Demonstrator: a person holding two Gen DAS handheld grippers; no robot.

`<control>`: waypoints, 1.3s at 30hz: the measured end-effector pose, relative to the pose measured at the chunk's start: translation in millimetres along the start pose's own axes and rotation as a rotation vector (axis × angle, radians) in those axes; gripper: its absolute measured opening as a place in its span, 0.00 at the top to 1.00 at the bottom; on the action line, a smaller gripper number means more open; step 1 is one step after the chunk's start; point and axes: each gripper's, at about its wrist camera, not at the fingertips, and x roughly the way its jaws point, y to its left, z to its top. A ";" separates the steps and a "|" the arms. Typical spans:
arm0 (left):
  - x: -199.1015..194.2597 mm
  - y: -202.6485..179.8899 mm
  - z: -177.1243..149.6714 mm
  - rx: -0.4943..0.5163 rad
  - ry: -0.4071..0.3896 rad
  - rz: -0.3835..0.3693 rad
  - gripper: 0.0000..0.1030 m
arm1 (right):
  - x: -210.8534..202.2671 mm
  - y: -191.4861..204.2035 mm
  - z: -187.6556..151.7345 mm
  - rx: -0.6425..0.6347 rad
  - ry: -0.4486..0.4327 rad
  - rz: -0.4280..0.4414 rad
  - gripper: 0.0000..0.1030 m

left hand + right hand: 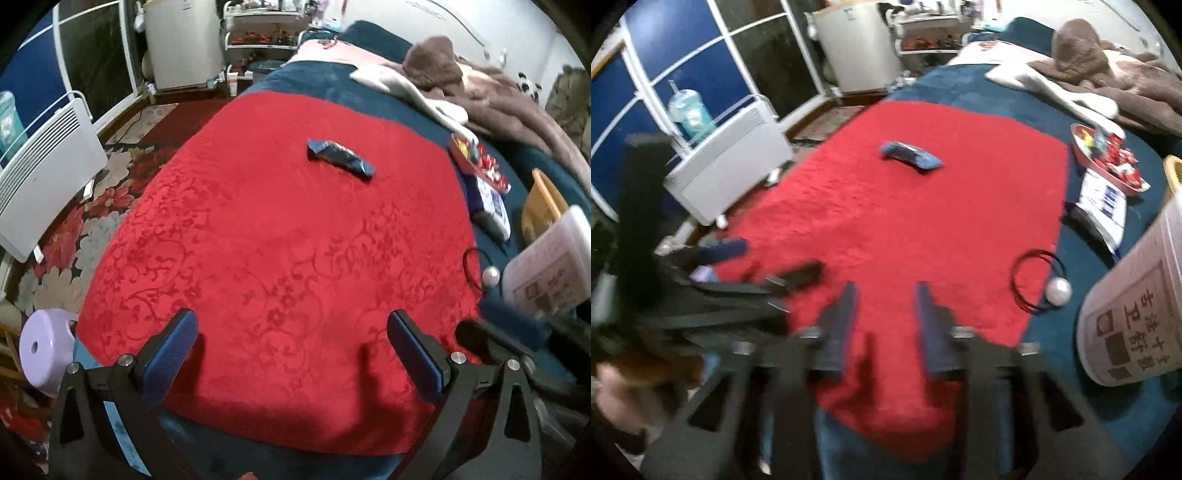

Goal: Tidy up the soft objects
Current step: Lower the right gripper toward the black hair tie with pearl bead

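Both tools (291, 350) (886, 325) gape empty over red cloth (277, 240).

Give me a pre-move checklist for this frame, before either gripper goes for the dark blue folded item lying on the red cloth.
1. Left gripper open, nothing between its pads: ok.
2. Right gripper partly open, nothing held: ok.
3. Dark blue folded item lies alone on the red cloth, nothing on it: ok.
4. Path over the cloth to the item unobstructed: ok.
5. Black cord with pearl bead lies at the cloth's edge, off the path: ok.
6. Right wrist view sharp enough to aim: not ok, blurred.
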 end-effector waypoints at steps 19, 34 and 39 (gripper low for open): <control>-6.7 11.7 3.5 -0.057 -0.011 -0.034 0.01 | 22.2 -44.8 3.5 0.109 0.016 -0.228 0.04; -2.2 22.5 -0.3 -0.100 0.016 -0.041 0.01 | 3.4 -83.4 -16.3 0.728 -0.165 -0.496 0.02; -4.0 25.0 2.1 -0.108 0.007 -0.042 0.01 | 12.6 -87.8 0.6 0.776 -0.154 -0.550 0.16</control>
